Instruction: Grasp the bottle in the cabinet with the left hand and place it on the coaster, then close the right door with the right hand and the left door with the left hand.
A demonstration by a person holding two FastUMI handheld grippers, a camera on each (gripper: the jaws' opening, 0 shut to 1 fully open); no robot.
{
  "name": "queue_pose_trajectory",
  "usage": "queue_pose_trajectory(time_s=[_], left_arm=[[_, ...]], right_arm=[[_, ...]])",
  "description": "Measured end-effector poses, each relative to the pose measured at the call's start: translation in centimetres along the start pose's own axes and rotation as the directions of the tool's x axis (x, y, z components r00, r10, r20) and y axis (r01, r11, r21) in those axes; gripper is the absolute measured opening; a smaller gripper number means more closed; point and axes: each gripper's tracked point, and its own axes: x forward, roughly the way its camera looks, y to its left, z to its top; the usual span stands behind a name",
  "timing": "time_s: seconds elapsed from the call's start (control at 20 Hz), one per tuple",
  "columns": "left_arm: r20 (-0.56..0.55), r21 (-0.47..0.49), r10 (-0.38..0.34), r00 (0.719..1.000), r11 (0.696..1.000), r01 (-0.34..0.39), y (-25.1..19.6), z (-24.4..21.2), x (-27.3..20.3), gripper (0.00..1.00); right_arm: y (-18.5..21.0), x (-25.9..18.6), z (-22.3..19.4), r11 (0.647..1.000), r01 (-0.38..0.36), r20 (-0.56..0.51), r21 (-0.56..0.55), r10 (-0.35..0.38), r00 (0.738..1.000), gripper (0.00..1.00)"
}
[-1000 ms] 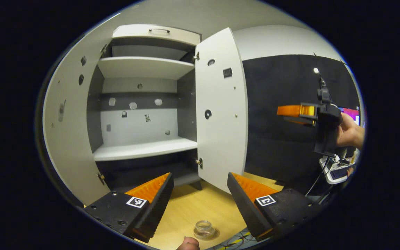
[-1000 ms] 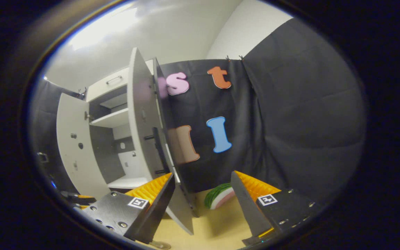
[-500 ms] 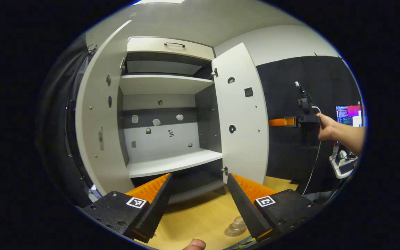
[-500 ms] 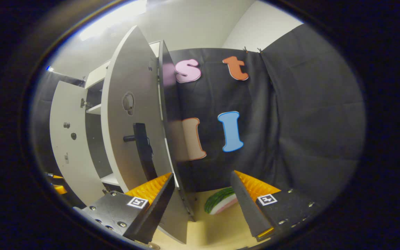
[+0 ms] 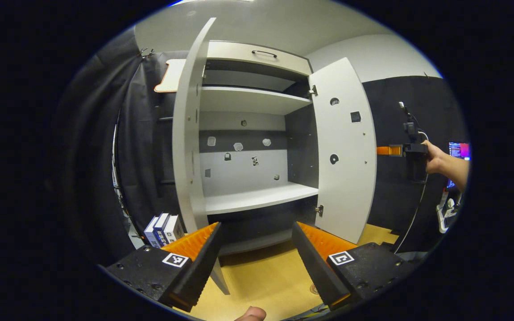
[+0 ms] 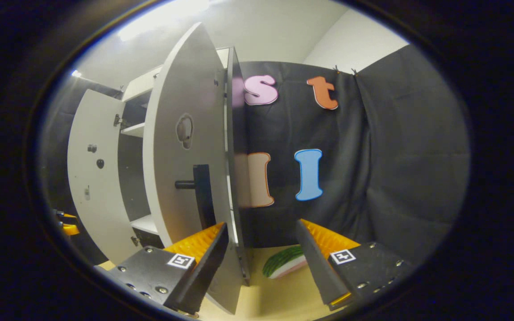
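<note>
From the left gripper view I see my left tongs (image 5: pixel 255 249) spread wide with nothing between them, low over the wooden desk (image 5: pixel 261 278). In front of them stands the cabinet (image 5: pixel 257 133) with both doors open. The left door (image 5: pixel 188 147) stands upright, its edge turned toward me, just beyond the left finger. The right door (image 5: pixel 345 151) swings out to the right, its inner face toward me, and its long axis is vertical. The shelves (image 5: pixel 257 196) inside are bare. Some small boxes (image 5: pixel 164 228) stand on the desk at the left of the left door. I cannot make out the bottle or the coaster.

Farther right, a hand (image 5: pixel 435 158) holds the right tongs (image 5: pixel 388 150) just behind the right door's outer edge.

In the right gripper view the right tongs (image 6: pixel 261 249) are also spread and hold nothing. The right door (image 6: pixel 185 169) is very near, between the fingers and leftward, with its dark handle (image 6: pixel 201 196) just above the left finger. A toy watermelon slice (image 6: pixel 283 262) lies on the desk (image 6: pixel 279 298) beyond.
</note>
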Motion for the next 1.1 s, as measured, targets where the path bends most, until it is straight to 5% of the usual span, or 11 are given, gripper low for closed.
queue_pose_trajectory(time_s=[0.55, 1.1], left_arm=[[0.008, -0.149, 0.034, 0.999, 0.988, -0.032, 4.9, 0.0, -1.5, 0.96], [0.012, -0.15, 0.144, 0.989, 0.979, -0.141, 11.1, 0.4, -3.1, 0.96]], right_arm=[[3.0, -0.1, -0.5, 0.998, -0.065, -0.042, 0.001, 0.065, 0.997, 0.95], [7.8, 0.5, -0.8, 0.989, -0.146, -0.04, 0.005, 0.146, 0.988, 0.95]])
